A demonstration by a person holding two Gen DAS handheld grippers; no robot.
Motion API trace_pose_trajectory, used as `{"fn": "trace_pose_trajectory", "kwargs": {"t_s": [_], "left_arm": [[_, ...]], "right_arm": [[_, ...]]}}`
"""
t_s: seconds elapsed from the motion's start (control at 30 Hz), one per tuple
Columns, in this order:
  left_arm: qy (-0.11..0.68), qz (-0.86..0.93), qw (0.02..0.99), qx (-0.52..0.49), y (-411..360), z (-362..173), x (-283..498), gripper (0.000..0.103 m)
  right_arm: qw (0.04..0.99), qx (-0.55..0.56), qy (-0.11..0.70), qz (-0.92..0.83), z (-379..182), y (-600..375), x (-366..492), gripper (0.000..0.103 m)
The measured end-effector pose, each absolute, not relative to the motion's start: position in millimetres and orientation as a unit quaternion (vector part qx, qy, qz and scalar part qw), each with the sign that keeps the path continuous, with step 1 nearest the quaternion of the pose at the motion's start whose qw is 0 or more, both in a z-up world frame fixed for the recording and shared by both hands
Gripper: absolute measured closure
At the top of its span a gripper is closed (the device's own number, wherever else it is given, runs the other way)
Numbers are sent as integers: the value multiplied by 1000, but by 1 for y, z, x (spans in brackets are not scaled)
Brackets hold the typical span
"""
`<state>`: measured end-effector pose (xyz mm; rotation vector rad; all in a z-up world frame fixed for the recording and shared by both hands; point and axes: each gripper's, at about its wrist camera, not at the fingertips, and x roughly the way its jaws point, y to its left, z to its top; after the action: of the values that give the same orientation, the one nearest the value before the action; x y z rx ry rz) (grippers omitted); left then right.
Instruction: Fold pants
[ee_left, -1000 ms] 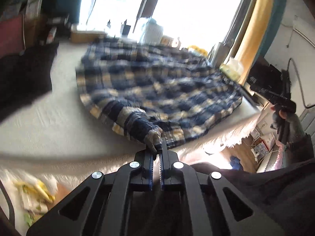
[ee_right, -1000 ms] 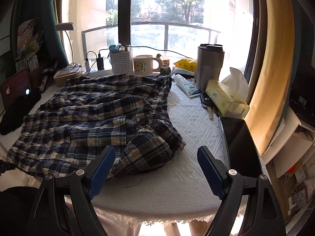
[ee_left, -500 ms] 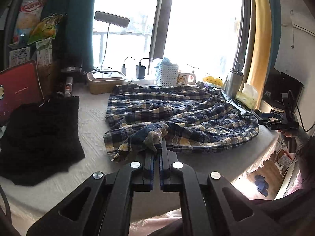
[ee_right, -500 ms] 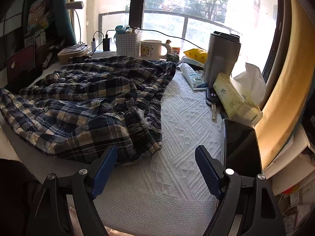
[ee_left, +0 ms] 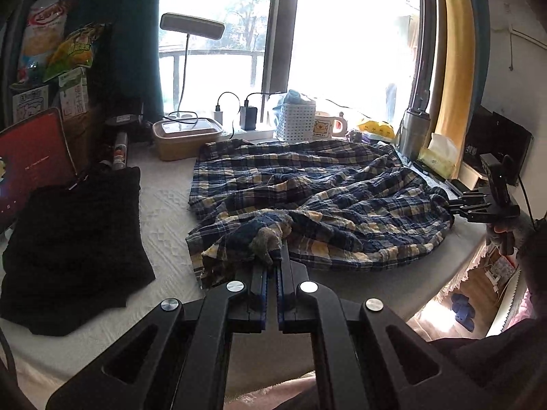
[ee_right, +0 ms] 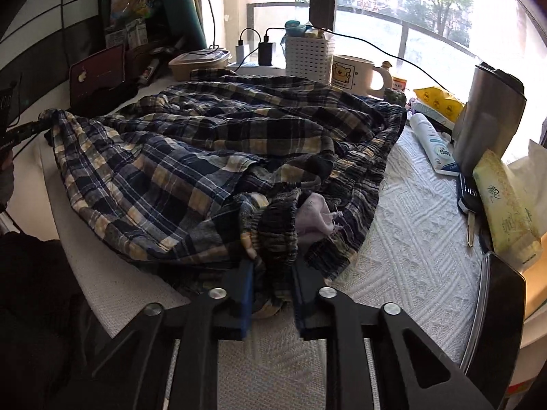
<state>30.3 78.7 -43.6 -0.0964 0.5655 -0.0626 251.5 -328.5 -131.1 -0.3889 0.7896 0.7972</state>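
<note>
Right gripper, spread half second ago, now pinches bunched waistband of plaid pants at near right. Left gripper pressed on near-left hem. Pants crumpled on table. Risk: bunched fabric slips, drags tube off.

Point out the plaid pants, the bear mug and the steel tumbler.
plaid pants (ee_right: pixel 191 157): right wrist view, on the flat plaid cloth left of the bunched waistband.
bear mug (ee_right: pixel 352 71): right wrist view, on its side wall beside the bear print.
steel tumbler (ee_right: pixel 485 119): right wrist view, mid-body.
</note>
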Motion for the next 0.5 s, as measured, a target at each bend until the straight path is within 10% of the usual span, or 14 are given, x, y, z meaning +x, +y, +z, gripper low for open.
{"fn": "trace_pose_trajectory", "kwargs": {"t_s": [0.5], "left_arm": [[195, -60, 979, -17, 70, 32, 15, 100]], "right_arm": [[900, -54, 283, 327, -51, -377, 248, 90]]}}
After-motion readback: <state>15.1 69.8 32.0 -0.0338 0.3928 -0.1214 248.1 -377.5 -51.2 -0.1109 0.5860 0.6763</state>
